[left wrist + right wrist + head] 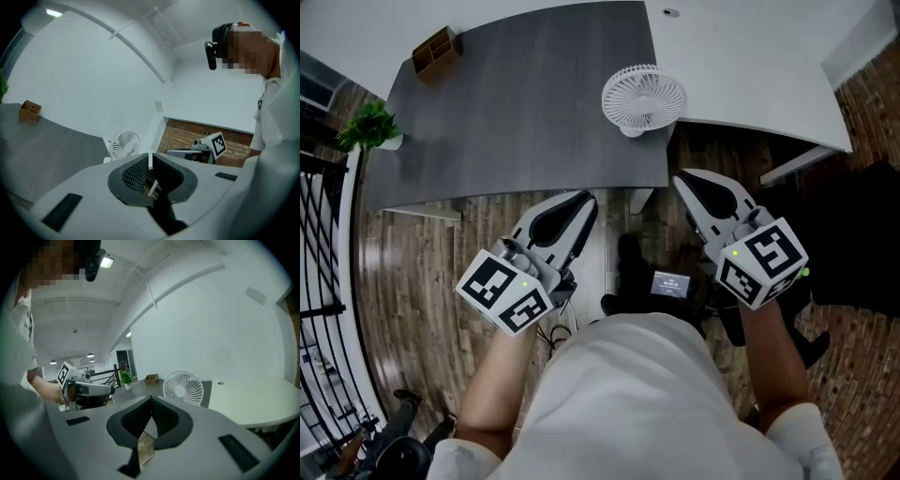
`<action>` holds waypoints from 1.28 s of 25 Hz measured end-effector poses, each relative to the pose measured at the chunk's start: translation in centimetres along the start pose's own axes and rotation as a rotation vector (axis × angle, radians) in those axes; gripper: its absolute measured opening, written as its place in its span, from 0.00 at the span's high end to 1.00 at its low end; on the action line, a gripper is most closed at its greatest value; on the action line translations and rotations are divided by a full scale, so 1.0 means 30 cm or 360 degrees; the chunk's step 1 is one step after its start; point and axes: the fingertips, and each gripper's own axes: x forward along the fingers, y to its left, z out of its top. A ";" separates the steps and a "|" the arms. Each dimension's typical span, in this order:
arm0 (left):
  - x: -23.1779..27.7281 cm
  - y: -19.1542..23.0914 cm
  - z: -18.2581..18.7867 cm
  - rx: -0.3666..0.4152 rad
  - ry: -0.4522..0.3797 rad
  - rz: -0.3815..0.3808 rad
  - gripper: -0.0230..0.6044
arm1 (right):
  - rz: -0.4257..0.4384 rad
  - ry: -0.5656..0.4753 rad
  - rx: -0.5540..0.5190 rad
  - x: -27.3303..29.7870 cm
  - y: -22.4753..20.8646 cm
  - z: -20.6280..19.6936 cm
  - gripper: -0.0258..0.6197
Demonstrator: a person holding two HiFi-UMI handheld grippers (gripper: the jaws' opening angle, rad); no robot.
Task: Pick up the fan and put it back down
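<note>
A small white fan (644, 97) stands upright on the near right corner of the dark grey desk (516, 122), where it meets a white table (750, 56). It also shows ahead in the left gripper view as the fan (124, 144) and in the right gripper view as the fan (183, 387). My left gripper (586, 199) hangs in front of the desk edge, below and left of the fan, its jaws together and empty (150, 157). My right gripper (680, 178) is below and right of the fan, shut on nothing (151, 399). Neither touches the fan.
A wooden organiser (437, 52) sits at the desk's far left and a potted plant (367, 127) at its left end. A black railing (319, 281) runs along the left. A small black device (670, 283) lies on the wooden floor by my feet.
</note>
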 end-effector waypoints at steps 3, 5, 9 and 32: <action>-0.026 -0.035 -0.003 -0.0006 0.0004 -0.0017 0.90 | 0.0042 -0.0049 0.0063 -0.021 0.033 0.026 0.94; -0.046 -0.054 -0.006 -0.0012 0.0008 -0.0024 0.90 | 0.0054 -0.0061 0.0053 -0.031 0.056 0.038 0.94; -0.072 -0.087 -0.014 -0.0032 0.0012 -0.0039 0.90 | 0.0071 -0.0062 0.0044 -0.054 0.084 0.044 0.94; -0.187 -0.160 -0.048 -0.0084 -0.0002 -0.0033 0.90 | 0.0070 -0.0024 0.0027 -0.114 0.174 -0.005 0.94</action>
